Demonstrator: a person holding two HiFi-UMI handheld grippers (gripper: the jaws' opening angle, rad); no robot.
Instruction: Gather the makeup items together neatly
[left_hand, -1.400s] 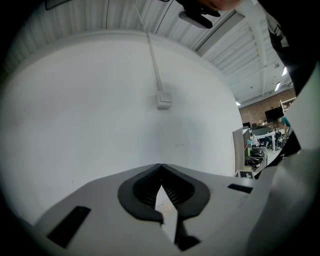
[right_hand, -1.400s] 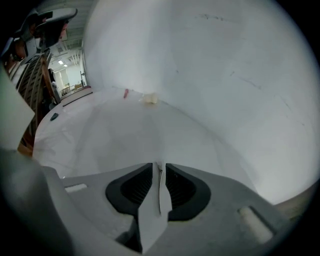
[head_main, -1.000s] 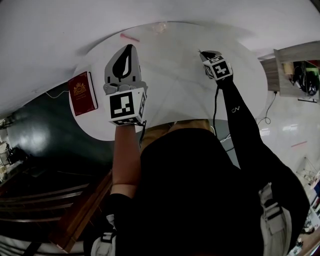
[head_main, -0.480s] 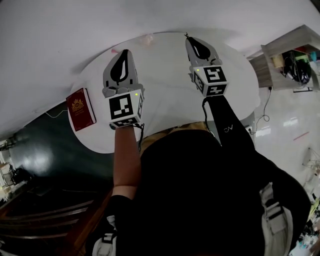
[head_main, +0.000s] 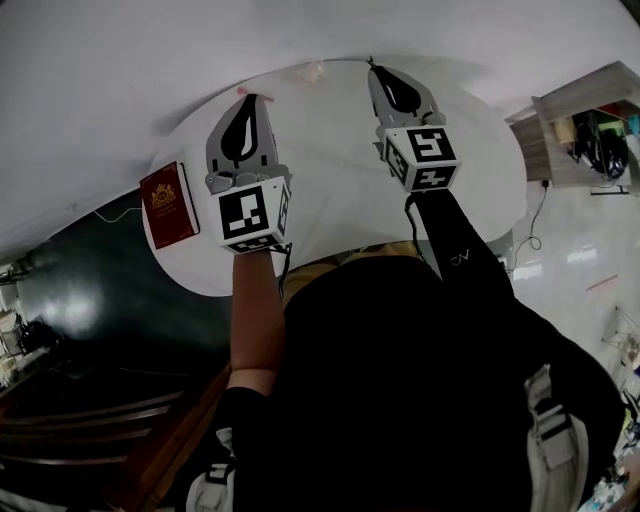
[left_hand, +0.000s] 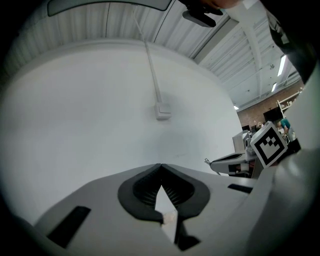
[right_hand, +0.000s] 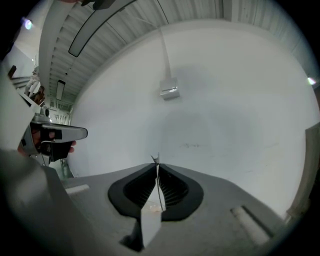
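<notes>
We hold our left gripper (head_main: 251, 98) with jaws closed on nothing, our right gripper (head_main: 376, 72) pinching a thin wiry item (right_hand: 155, 160); a red booklet (head_main: 170, 203) lies at the white table's (head_main: 330, 190) nine o'clock.

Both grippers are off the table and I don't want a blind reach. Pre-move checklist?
1. Right gripper shut on thin dark item: ok.
2. What that item is: cannot tell.
3. Left gripper shut, empty: ok.
4. Grippers apart from each other: ok.
5. Small pale item in view at far edge of table: ok.
6. Red booklet at table's left edge, away from both grippers: ok.
</notes>
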